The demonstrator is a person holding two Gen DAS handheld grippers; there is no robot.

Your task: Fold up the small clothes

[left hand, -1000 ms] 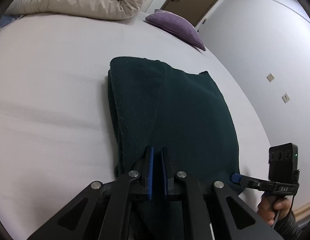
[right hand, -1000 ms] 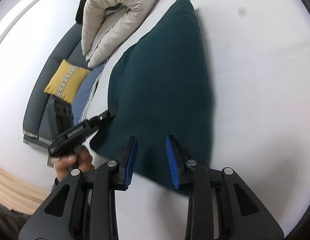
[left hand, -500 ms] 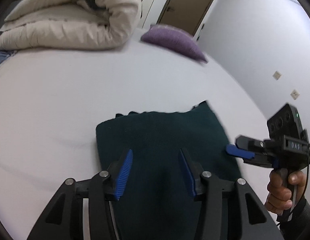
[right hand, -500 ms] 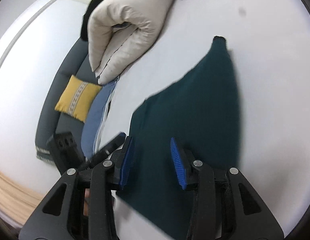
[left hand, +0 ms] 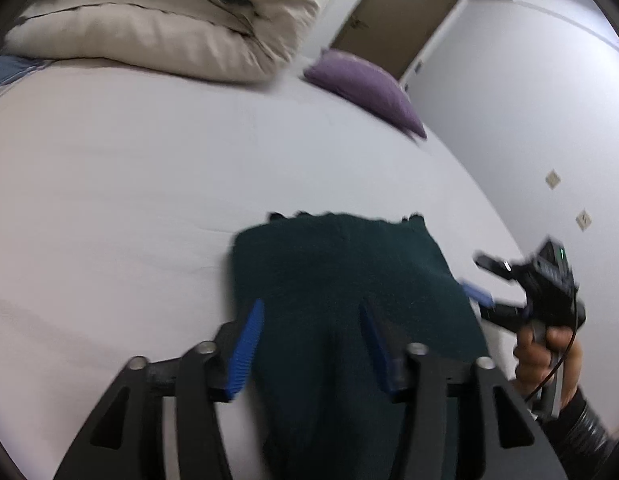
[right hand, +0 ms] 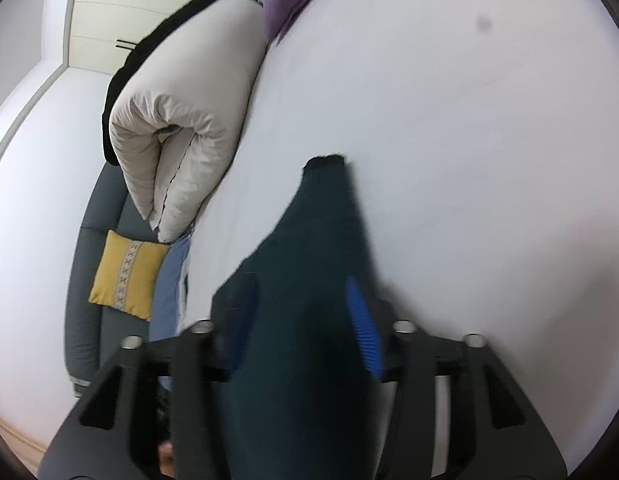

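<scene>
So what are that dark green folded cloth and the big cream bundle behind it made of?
The dark green folded cloth looks like a matte, nubby knit or terry, with a fuzzy surface and ragged far edge. The big cream bundle seems a puffy stuffed duvet in smooth woven fabric, softly creased.

White sheet (left hand: pixel 149 184) open left and beyond dark garment (left hand: pixel 341 272); rolled duvet (left hand: pixel 161 28), purple pillow (left hand: pixel 361 84) block far edge.

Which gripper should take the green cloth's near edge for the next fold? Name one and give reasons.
Left, probably. The left gripper faces squarely over the folded green cloth, jaws opening astride its near edge. The right gripper sits off the cloth's side edge at an angle, jaws also opening, nothing pinched.
</scene>
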